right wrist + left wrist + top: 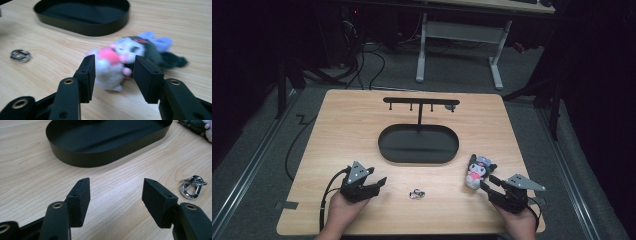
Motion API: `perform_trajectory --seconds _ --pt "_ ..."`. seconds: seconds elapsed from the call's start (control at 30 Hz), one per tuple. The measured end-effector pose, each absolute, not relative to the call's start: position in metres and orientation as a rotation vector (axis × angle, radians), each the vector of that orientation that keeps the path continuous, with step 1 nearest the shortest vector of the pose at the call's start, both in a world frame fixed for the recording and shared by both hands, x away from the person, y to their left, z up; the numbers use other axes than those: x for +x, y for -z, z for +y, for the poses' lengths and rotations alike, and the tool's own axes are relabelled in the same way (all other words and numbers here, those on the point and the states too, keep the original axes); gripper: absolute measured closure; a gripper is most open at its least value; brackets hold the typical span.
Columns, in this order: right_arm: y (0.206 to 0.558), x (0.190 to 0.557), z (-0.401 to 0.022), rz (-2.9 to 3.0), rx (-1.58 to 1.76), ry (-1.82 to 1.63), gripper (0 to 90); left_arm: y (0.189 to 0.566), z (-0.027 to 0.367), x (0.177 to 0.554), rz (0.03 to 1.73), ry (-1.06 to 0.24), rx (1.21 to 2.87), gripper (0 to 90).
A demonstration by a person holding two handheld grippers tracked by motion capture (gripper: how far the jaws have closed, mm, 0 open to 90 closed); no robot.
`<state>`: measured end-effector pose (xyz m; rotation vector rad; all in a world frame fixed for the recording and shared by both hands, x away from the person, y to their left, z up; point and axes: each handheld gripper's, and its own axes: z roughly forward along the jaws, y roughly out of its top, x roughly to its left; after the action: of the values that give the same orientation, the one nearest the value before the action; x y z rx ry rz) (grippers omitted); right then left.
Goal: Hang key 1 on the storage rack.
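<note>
A small plush toy, white and black with a pink front and a lilac bow, lies on its side on the wooden table at the right. My right gripper points at it from the near side. In the right gripper view the jaws stand to either side of the toy's lower body, with a gap at the right pad, so the grip is open. A small metal ring clasp lies at the front middle. My left gripper rests to its left, open over bare wood, the clasp to its right.
A black oval tray sits in the table's middle, with a black T-shaped hook stand rising from its far side. The tray's wall lies ahead of the left gripper and its rim ahead of the right. The clasp lies left of the toy.
</note>
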<state>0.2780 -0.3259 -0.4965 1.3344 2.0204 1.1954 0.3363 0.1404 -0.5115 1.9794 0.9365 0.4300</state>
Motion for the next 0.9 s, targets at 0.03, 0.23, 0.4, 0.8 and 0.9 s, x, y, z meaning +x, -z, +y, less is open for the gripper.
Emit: perform_trajectory --seconds 0.03,0.23,0.4,0.8,0.9 --pt "0.496 0.278 -0.322 2.033 1.320 -1.196 54.8 0.512 0.141 0.335 0.936 -0.434 1.986 40.7" --pt "0.495 0.283 -0.301 2.092 1.246 -1.207 70.5 0.512 0.145 0.329 0.933 -0.472 1.986 39.7" --pt "0.497 0.292 -0.270 2.200 1.153 -1.178 90.0 0.512 0.154 0.324 0.938 -0.483 1.981 39.3" --pt "0.518 0.308 -0.255 2.316 1.146 -1.023 89.1 0.512 0.163 0.321 0.951 -0.493 1.964 38.9" --pt "0.519 0.309 -0.263 2.298 1.177 -1.006 88.6 0.512 0.164 0.321 0.947 -0.482 1.959 38.8"
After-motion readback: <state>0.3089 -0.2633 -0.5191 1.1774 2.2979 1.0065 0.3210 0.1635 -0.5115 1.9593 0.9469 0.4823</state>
